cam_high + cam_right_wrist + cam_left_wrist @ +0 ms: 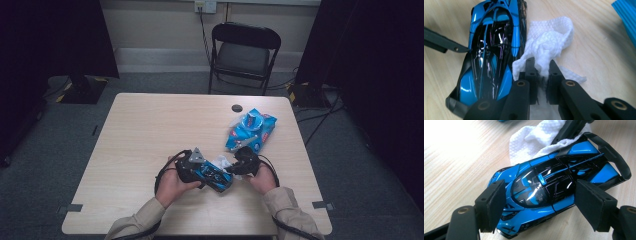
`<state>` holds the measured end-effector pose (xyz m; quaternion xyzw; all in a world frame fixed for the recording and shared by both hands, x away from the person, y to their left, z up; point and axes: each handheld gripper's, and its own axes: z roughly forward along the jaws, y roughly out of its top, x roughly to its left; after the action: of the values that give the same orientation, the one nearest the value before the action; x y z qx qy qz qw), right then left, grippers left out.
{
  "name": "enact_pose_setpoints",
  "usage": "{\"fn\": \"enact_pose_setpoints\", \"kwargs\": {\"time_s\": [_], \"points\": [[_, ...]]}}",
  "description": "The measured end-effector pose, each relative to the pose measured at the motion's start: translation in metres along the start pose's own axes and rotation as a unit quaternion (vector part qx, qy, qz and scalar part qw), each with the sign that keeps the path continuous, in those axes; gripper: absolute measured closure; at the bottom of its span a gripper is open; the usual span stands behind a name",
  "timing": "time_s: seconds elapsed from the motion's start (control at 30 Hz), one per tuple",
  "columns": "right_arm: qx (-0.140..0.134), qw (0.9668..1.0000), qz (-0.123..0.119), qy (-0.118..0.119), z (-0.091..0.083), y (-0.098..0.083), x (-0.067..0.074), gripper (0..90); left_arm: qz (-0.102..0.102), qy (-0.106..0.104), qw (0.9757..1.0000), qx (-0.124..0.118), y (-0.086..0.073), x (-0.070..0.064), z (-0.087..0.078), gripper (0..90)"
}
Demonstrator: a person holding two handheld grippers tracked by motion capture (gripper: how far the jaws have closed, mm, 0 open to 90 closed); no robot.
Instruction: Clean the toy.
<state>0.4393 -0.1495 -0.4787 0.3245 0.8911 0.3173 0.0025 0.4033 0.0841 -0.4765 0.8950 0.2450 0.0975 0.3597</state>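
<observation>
Two grippers: both at the near middle of the wooden table (150, 130), one in each hand, almost meeting.
Left gripper (540, 197): jaws spread about the width of the toy car, one pad against each flank near the cabin; it has the car clamped.
Toy car (554, 182): blue and black, on its wheels on the tabletop, rear wing pointing away from the left gripper.
Right gripper (541, 67): jaws nearly closed, pinching a bunched white paper towel (549, 42).
Paper towel, position: pressed against the car's side toward the rear, the rest trailing on the wood.
Blue packet (250, 131): lies flat beyond the grippers, toward the table's right, apart from them.
Background: black folding chair (243, 52) past the far edge.
</observation>
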Motion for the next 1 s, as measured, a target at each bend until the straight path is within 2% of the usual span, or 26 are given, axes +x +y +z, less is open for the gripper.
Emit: {"fn": "enact_pose_setpoints", "kwargs": {"time_s": [0.27,0.67,0.87,1.0], "points": [[-0.014,0.9998,0.009,0.006,-0.006,-0.008,-0.002,82.8,0.000,0.001,1.0000,0.000,0.000,0.000,0.000,25.5],[-0.010,0.9999,0.004,0.007,-0.015,-0.022,-0.002,82.8,0.000,0.002,1.0000,0.001,0.000,-0.001,0.000,25.5],[-0.005,1.0000,-0.005,0.004,-0.027,-0.031,0.000,82.7,0.000,0.001,1.0000,0.001,0.000,0.000,0.000,25.5],[-0.011,0.9999,0.001,-0.005,-0.041,-0.036,-0.003,82.7,0.000,0.001,1.0000,0.002,0.000,0.000,0.000,25.5]]}}
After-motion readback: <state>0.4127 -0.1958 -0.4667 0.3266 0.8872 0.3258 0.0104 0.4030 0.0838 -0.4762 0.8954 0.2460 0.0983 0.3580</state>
